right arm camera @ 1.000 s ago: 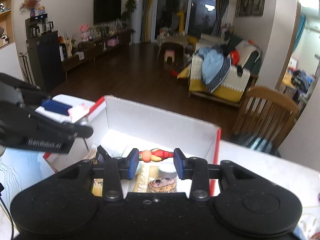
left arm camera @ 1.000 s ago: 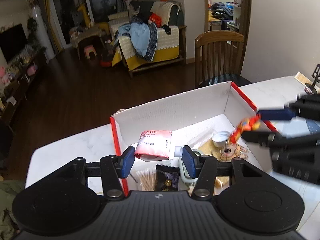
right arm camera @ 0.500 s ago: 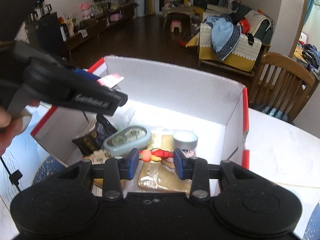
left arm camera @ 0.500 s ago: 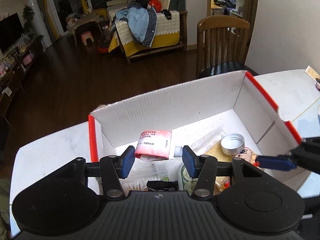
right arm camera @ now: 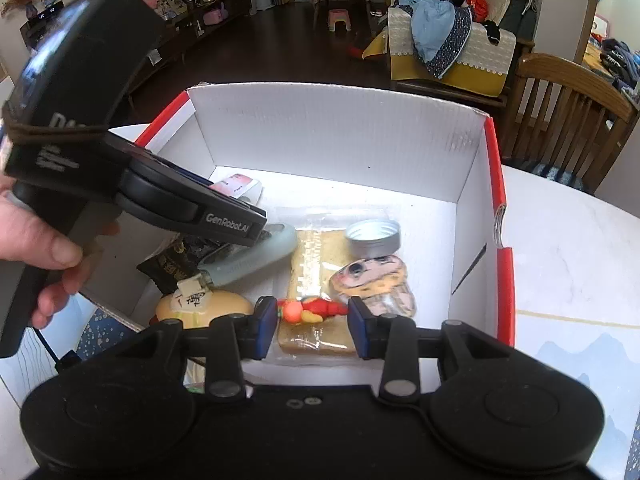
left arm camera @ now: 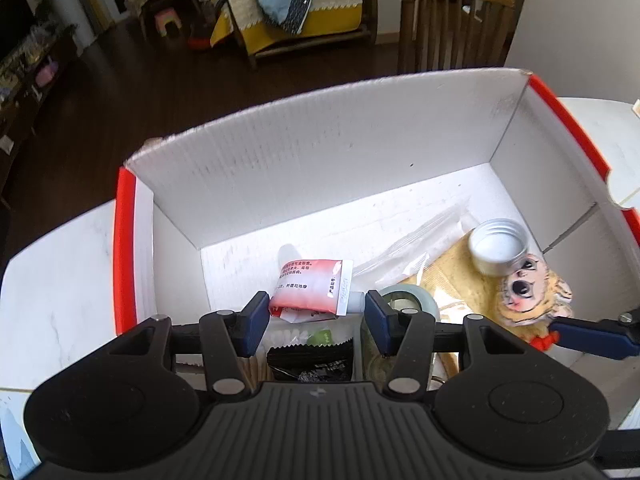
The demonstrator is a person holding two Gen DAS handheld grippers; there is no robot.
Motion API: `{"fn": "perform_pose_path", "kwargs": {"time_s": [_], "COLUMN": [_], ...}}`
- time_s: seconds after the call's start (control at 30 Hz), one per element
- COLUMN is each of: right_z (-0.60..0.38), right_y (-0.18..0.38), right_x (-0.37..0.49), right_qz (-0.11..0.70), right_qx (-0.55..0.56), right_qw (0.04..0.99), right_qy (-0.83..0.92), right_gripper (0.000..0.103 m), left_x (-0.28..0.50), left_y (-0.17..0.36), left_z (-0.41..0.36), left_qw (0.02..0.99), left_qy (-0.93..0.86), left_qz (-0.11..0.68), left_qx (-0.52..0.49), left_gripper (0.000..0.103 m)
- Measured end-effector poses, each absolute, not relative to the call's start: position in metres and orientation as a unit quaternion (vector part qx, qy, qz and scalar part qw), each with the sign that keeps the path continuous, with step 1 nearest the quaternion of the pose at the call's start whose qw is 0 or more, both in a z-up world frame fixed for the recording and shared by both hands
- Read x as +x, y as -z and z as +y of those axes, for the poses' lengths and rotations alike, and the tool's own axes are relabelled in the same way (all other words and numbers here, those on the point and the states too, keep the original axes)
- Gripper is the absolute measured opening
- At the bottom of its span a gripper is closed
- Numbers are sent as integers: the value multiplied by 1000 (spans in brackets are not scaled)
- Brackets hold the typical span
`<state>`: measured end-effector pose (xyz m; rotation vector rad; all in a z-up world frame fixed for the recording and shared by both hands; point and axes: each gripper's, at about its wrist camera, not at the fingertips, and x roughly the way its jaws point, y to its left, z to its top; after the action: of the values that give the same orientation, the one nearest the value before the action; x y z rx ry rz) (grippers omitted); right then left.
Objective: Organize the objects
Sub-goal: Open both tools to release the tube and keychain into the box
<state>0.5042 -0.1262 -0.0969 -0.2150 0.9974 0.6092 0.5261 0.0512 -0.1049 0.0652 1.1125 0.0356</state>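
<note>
Both your grippers have dipped into the box (left arm camera: 320, 168): left gripper (left arm camera: 316, 310) grasping the tube (left arm camera: 310, 286), right gripper (right arm camera: 313, 320) the toy figure (right arm camera: 310, 310).

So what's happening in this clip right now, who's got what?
A person is tidying small items into a white box with red edges on a pale table, one handheld gripper in each hand. The left gripper holds a small red-and-white tube above the box floor. The right gripper holds a little red-and-orange figure low over a bagged snack. A silver tin, a cartoon-face sticker and a pale blue case already lie inside.
</note>
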Motion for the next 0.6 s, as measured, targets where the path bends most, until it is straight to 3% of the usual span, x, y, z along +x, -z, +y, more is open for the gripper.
{"fn": "perform_pose_path", "kwargs": {"time_s": [0.3, 0.4, 0.47, 0.6], "right_z": [-130, -131, -132, -137], "right_y": [95, 92, 88, 78], "right_x": [504, 502, 500, 495], "right_qz": [469, 463, 459, 449], "right_qx": [-95, -95, -94, -90], "right_qw": [831, 834, 837, 842], "right_qy": [-284, -283, -282, -284], "right_gripper": [40, 43, 51, 55], "left_x": [522, 517, 515, 505], "left_y": [104, 98, 93, 81], "left_z": [61, 61, 57, 53], "left_qw": [844, 849, 854, 861], "left_qy": [-12, -2, 2, 6], "left_qz": [536, 528, 520, 508], "left_qx": [-3, -9, -6, -3], "left_gripper": [52, 59, 69, 70]}}
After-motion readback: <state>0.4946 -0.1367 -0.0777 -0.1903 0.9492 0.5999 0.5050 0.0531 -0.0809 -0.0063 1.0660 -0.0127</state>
